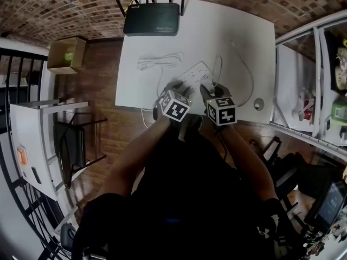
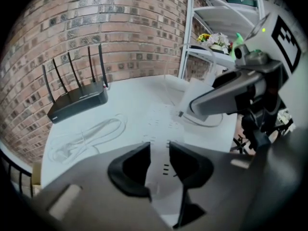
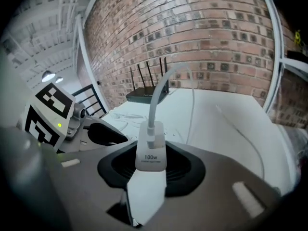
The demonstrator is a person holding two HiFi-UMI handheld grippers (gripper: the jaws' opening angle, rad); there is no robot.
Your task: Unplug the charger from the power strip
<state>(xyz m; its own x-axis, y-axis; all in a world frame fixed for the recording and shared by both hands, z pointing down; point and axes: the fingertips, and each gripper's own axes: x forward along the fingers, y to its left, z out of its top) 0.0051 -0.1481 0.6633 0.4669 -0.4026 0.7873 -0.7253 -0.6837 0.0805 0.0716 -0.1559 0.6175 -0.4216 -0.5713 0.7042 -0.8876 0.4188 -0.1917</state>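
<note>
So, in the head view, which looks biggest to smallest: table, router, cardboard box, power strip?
1. White table.
2. Black router.
3. Cardboard box, nearly the router's size, but farther off, on the floor.
4. Power strip, partly hidden.

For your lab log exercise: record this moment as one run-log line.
right gripper: shut on charger | left gripper: jaws apart over power strip | plug seating: not visible

White table [image 1: 244, 42] with black router [image 1: 152, 19], power strip [image 1: 196, 75] and coiled cable [image 1: 158, 62]
</note>
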